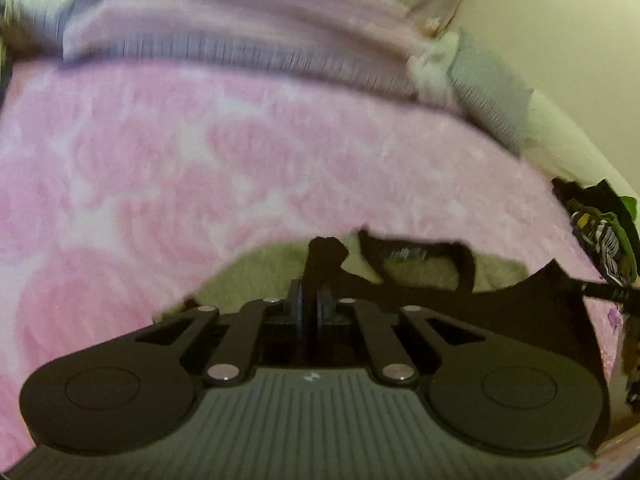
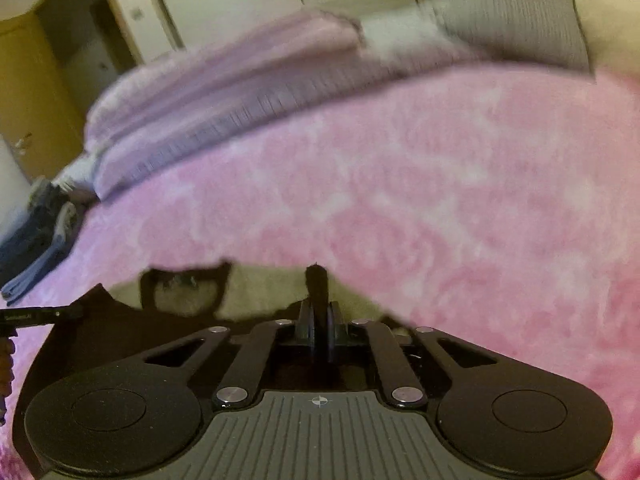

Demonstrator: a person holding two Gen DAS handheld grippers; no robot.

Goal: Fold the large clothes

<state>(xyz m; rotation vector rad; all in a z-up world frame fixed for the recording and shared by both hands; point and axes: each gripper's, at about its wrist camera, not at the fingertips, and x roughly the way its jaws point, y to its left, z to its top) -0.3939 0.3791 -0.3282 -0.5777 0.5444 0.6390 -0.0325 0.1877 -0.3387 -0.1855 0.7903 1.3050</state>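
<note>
L gripper & R gripper both clamped on black garment, held up over near edge of pink bed cover.

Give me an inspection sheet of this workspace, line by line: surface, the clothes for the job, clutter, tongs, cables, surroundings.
Surface: bed under a fluffy pink blanket, blurred by motion.
Job's things: black garment, olive-grey inside at the neck, held up over the blanket by two pinched bits of its top edge.
Clutter: folded lilac blanket and grey striped pillow at the far side; pile of dark and green clothes at one edge, blue folded clothes at the other.
Tongs: left tongs shut on the garment; right tongs shut on the garment.
Cables: nothing seen.
Surroundings: pale wall, light cupboard doors, yellow-brown door.
</note>
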